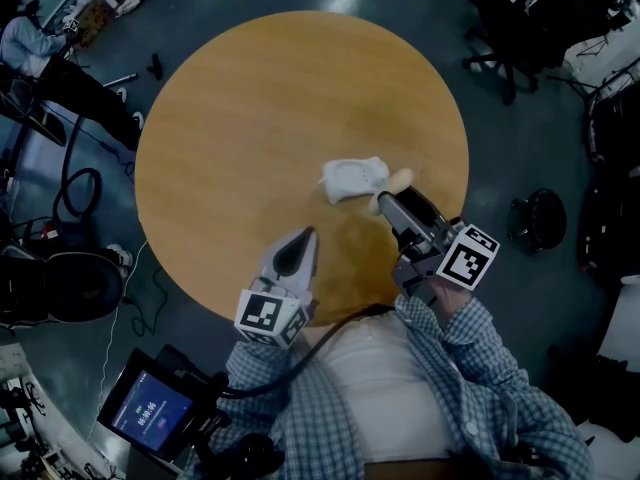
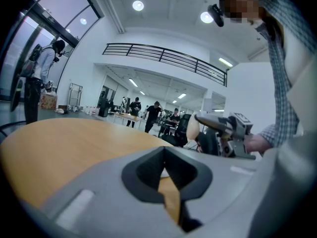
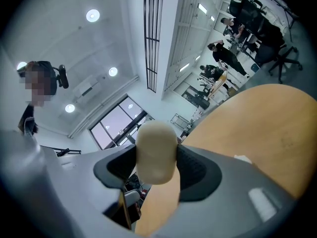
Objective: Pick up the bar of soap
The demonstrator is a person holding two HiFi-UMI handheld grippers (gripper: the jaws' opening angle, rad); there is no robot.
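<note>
The cream bar of soap [image 3: 156, 152] sits clamped between the dark pads of my right gripper [image 3: 157, 168], lifted off the table and tilted upward. From the head view, the soap [image 1: 401, 178] pokes out of the right gripper [image 1: 392, 192] beside a white soap dish [image 1: 350, 178] on the round wooden table [image 1: 250, 108]. My left gripper [image 1: 307, 234] rests low over the table's near edge, jaws together, holding nothing. In the left gripper view its jaws [image 2: 166, 170] leave only a thin slit, and the soap [image 2: 192, 128] shows in the right gripper off to the right.
The table carries only the soap dish. Around it on the grey floor are office chairs [image 1: 510, 38] at the upper right, a round stool [image 1: 538, 218] at the right, a seated person [image 1: 30, 43] at the upper left, and a lit screen [image 1: 150, 413] at the lower left.
</note>
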